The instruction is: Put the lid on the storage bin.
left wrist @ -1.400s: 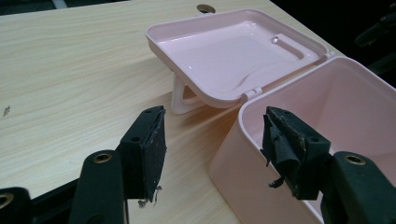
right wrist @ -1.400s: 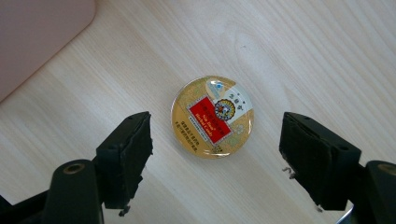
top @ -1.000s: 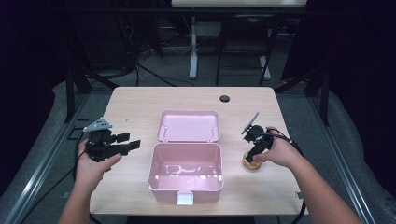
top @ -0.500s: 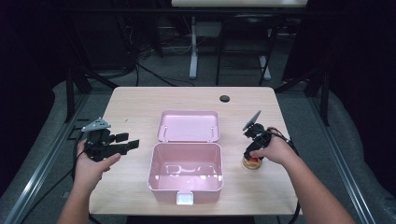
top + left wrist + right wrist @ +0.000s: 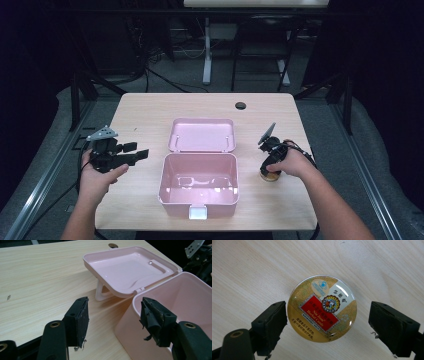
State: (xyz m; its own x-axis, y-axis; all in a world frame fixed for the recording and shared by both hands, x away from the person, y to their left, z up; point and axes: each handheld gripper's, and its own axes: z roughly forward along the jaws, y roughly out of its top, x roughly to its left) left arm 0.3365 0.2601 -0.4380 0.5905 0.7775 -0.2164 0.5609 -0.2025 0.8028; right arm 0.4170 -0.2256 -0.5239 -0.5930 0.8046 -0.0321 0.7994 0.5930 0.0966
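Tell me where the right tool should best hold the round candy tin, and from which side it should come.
Probably by its round rim, from straight above. The candy tin lies flat on the table, lid upward, so only its low side wall offers opposite faces. The right tool hangs over it, open, one jaw on each side, neither touching; lowering and closing across the widest part should hold it.

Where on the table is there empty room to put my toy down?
Bare wood lies between the open pink plastic box and the table's left edge, and behind its lid towards the small dark round hole. It's crowded around the round gold candy tin under the right gripper.
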